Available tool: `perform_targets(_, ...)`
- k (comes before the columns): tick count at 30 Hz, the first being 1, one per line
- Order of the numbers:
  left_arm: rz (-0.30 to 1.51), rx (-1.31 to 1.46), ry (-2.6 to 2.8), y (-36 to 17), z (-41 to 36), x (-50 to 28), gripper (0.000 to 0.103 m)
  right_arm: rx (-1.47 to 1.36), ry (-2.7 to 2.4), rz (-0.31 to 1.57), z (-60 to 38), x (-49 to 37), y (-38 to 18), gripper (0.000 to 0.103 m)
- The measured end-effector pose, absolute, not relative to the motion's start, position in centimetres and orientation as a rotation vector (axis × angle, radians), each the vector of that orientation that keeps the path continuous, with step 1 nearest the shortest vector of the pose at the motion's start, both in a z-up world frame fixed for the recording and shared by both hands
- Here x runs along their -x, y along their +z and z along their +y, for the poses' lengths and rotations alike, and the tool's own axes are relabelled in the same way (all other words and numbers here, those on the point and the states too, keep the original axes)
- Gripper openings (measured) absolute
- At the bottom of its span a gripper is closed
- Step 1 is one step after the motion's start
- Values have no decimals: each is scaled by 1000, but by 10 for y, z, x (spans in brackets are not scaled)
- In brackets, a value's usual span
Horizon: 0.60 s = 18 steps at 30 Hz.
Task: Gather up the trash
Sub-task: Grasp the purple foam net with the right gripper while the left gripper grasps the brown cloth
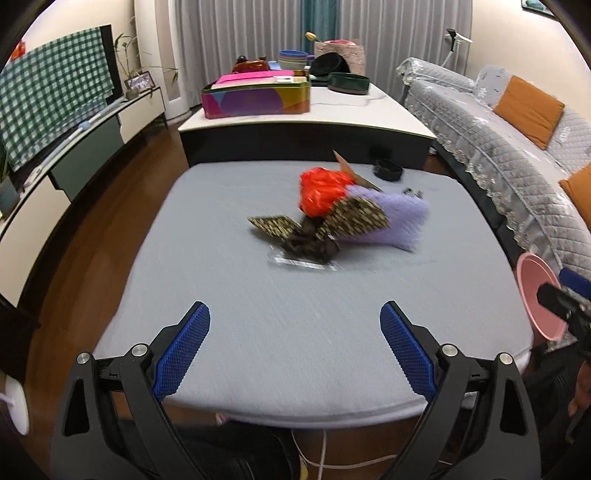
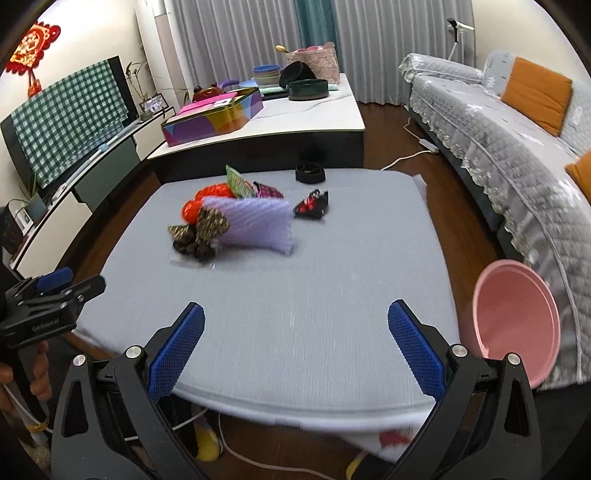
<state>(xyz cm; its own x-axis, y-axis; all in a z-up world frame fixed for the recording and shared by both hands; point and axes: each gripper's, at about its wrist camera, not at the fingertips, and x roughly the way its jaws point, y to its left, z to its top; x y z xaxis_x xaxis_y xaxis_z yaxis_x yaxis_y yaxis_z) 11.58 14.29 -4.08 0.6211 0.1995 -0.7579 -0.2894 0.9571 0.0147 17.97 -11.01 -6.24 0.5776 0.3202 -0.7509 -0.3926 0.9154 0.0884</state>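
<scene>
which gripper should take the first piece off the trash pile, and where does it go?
Probably right. Both grippers, left and right, are open and empty at the table's near edge. The pink basin sits on the right side, and the purple foam sheet faces it. Left suits the patterned wrapper.

table [image 2: 295, 314]: pale grey-blue cloth with a fine weave
foam sleeve [image 2: 255, 223]: lilac, ribbed
crumpled bag [image 1: 323, 194]: bright orange-red, glossy
patterned wrapper [image 1: 354, 219]: black with small gold speckles
small packet [image 2: 312, 205]: black with red and white marks
basin [image 2: 517, 325]: plain pink
left gripper [image 1: 294, 352]: black frame, blue dimpled pads
right gripper [image 2: 295, 354]: black frame, blue dimpled pads
tin box [image 1: 255, 98]: magenta, purple, orange and green patches
screen cloth [image 2: 70, 118]: dark green and white check
sofa cover [image 2: 517, 147]: grey quilted, lace edge
cushions [image 2: 535, 94]: burnt orange
wall ornament [image 2: 31, 46]: red and gold
curtains [image 2: 258, 33]: grey stripes with a teal panel
floor [image 2: 461, 229]: dark brown wood
</scene>
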Motion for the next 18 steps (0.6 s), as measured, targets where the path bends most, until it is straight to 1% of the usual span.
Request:
perform_targets(5, 816, 37, 405, -52, 161, -139, 90, 174, 436, 886, -76, -232, -82, 98)
perform_targets(9, 897, 116, 378, -72, 177, -150, 90, 222, 442, 910, -50, -277, -109, 98)
perform_targets(12, 925, 143, 383, -80, 185, -153, 90, 240, 446, 931, -34, -305, -129, 98)
perform_targets(18, 980, 227, 378, -92, 200, -157, 90, 244, 497, 971, -11, -334, -154, 97)
